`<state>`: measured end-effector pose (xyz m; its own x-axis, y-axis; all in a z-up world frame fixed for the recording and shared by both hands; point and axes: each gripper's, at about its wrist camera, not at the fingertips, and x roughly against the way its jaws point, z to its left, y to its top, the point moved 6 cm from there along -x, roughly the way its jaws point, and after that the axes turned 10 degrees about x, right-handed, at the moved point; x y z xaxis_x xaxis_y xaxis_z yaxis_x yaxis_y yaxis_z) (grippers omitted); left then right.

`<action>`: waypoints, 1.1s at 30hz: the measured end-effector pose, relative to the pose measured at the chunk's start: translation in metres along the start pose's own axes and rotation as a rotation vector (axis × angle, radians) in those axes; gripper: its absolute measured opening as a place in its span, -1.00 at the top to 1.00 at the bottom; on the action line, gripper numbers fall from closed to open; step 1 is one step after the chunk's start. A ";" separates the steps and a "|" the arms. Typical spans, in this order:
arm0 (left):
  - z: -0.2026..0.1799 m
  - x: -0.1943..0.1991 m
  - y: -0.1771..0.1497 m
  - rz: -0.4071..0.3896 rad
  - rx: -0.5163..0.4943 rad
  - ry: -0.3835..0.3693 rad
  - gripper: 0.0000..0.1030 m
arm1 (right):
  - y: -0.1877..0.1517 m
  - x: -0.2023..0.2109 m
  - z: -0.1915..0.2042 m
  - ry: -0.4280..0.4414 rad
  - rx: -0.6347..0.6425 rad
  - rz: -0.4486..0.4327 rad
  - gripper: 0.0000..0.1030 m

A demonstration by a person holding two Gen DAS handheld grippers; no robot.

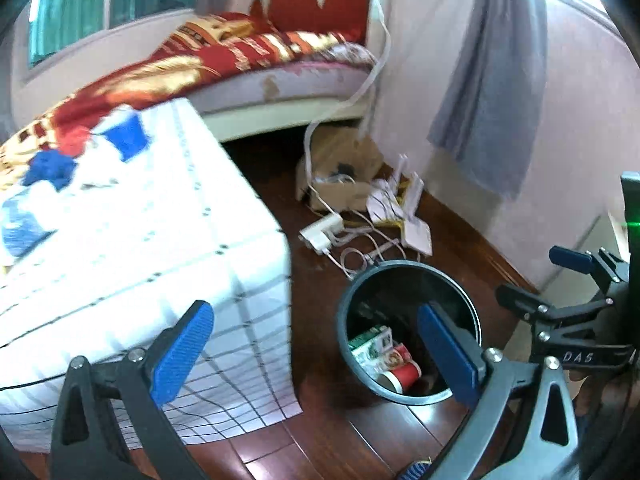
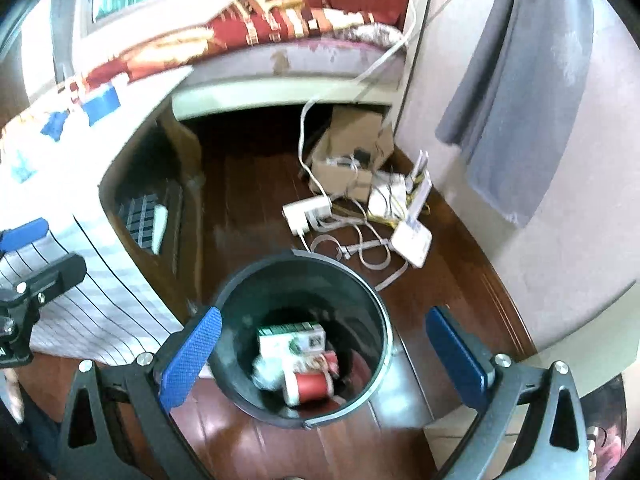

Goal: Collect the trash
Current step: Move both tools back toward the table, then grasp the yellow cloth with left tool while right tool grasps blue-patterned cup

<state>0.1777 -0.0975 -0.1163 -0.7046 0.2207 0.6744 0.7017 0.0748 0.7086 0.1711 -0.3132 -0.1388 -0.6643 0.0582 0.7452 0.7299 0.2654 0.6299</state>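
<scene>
1. Clearly, both grippers are empty: the left gripper (image 1: pixel 316 346) has its fingers (image 1: pixel 184 350) spread wide with nothing between them, and the right gripper (image 2: pixel 326 360) also stands wide apart and holds nothing.
2. The trash bin (image 2: pixel 380 344) stands on the wooden floor (image 2: pixel 248 184), at lower centre of the right wrist view and lower right of the left wrist view (image 1: pixel 344 312).
3. Inside the bin lie a green and white carton (image 2: pixel 290 338), a red cup (image 2: pixel 310 388) and something pale and crumpled (image 2: pixel 266 376); the left view shows the carton (image 1: pixel 370 346) and cup (image 1: pixel 402 376), but the crumpled piece I cannot find there.
4. Only the left view shows the top of the surface (image 1: pixel 140 220) with its checked cloth and blue pieces (image 1: pixel 128 136); only the right view shows the dark open space under it (image 2: pixel 156 208).
5. The corner of the cloth hangs near the bin's left edge.
6. Behind the bin, cables and a white power strip (image 2: pixel 308 212) lie on the floor; the floor between bin and bed (image 2: pixel 280 64) is open.
</scene>
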 end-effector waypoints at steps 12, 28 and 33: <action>0.117 0.073 0.018 -0.143 0.193 0.182 -0.99 | 0.082 0.037 0.100 0.180 0.064 -0.187 -1.00; 0.284 0.140 0.000 -0.251 0.411 0.442 -0.99 | 0.153 0.036 0.294 0.446 0.209 -0.210 -1.00; 0.308 0.144 -0.004 -0.256 0.449 0.451 -0.99 | 0.172 0.027 0.357 0.496 0.283 -0.209 -1.00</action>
<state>0.1062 0.2336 -0.0858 -0.7610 -0.2772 0.5866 0.4142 0.4883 0.7681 0.2212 0.0778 -0.0885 -0.5854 -0.4598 0.6677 0.4756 0.4723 0.7421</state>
